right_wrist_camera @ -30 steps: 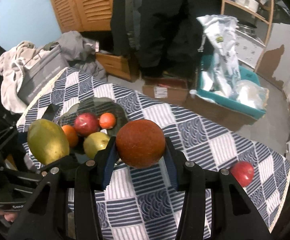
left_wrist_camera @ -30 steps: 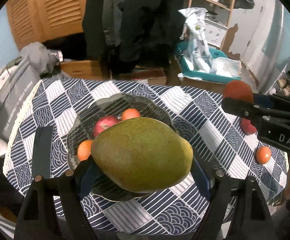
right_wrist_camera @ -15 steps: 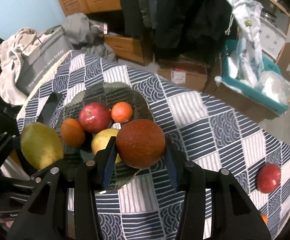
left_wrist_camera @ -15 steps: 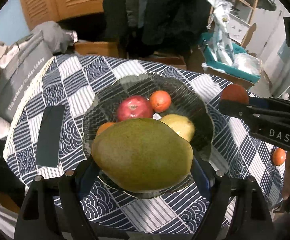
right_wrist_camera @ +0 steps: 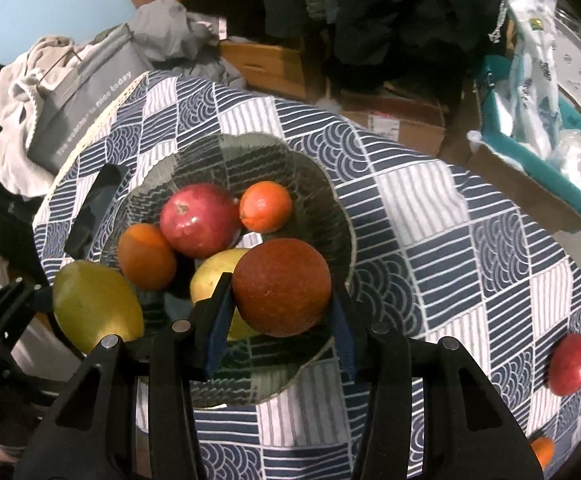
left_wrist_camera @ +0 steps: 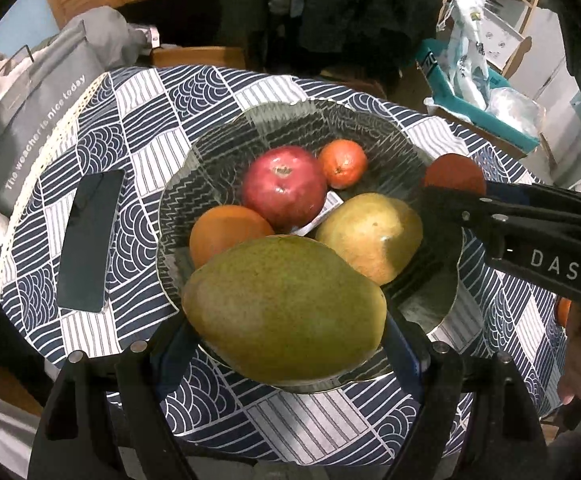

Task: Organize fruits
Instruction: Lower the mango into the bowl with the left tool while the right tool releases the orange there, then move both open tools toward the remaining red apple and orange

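— Green and big, that mango (left_wrist_camera: 286,308)! Who has it?
— The left gripper (left_wrist_camera: 286,344). Its two fingers are shut tight on the mango's sides, over the near edge of the glass bowl (left_wrist_camera: 226,136).
— And the other one?
— The right gripper (right_wrist_camera: 280,312) squeezes a brown-red round fruit (right_wrist_camera: 282,286) — also above the bowl.
— What sits inside the bowl?
— A red pomegranate (left_wrist_camera: 284,188), two oranges (left_wrist_camera: 228,232), and a yellow mango (left_wrist_camera: 370,236), all close together.
— Anything outside it?
— A red apple (right_wrist_camera: 570,364) lies on the blue and white tablecloth (right_wrist_camera: 430,240), far to the right. A dark phone (left_wrist_camera: 90,236) lies left of the bowl.
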Tool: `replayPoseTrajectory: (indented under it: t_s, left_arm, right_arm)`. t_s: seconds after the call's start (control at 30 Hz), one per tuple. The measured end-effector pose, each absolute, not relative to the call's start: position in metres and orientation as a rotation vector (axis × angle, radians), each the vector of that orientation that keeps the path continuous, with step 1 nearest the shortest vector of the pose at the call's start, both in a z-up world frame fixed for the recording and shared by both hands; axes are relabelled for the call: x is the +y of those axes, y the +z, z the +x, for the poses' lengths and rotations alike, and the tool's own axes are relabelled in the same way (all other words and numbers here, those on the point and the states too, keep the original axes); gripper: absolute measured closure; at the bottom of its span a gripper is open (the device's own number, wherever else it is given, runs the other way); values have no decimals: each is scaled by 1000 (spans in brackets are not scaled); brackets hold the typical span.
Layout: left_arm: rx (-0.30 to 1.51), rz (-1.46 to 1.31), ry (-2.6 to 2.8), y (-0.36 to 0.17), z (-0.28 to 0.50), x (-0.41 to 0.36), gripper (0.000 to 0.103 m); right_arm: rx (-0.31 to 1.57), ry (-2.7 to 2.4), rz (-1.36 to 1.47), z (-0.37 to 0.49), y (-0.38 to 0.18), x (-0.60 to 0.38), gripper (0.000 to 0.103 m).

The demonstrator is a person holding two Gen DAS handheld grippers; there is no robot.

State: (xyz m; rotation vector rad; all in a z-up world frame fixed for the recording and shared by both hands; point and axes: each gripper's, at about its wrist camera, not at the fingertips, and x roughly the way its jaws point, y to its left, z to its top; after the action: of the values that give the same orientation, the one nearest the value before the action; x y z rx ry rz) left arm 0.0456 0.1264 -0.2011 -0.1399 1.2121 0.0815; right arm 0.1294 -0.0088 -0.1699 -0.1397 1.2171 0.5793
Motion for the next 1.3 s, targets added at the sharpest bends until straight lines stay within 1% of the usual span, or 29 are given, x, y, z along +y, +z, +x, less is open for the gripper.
replayPoseTrajectory:
  t_s: [0.4,0.47,0.5,0.57,0.77,1.03,1.13,1.3]
  left_arm:
    - [1318,-191,116,-231,47,141,18]
    - [1294,-169,118,-226,46,139,18]
    - [1274,-156,118,-221,45,138,17]
    - [1250,-140,118,-214,46,136,11]
    - [1231,-144,121,-205,47,136,10]
    - [1168,-120,104,-179,45,128,10]
    - [1144,-115,99,-169,44,124,10]
    - [1115,-126,80,-157,44,118,10]
  right_arm:
    - [1244,607,-127,134,-179,4,57]
    - [1244,609,-127,134,-179,6,55]
    - [1240,611,-125,134,-178,6,51]
    - [1228,616,-116,134,-175,6,47]
    - [1194,610,-116,134,-161,3,47]
    - [1143,576,-116,131,-137,-11,45]
    - [1114,551,-126,128,-126,-18,42]
    - [1070,503,-152,123,-109,-33,42]
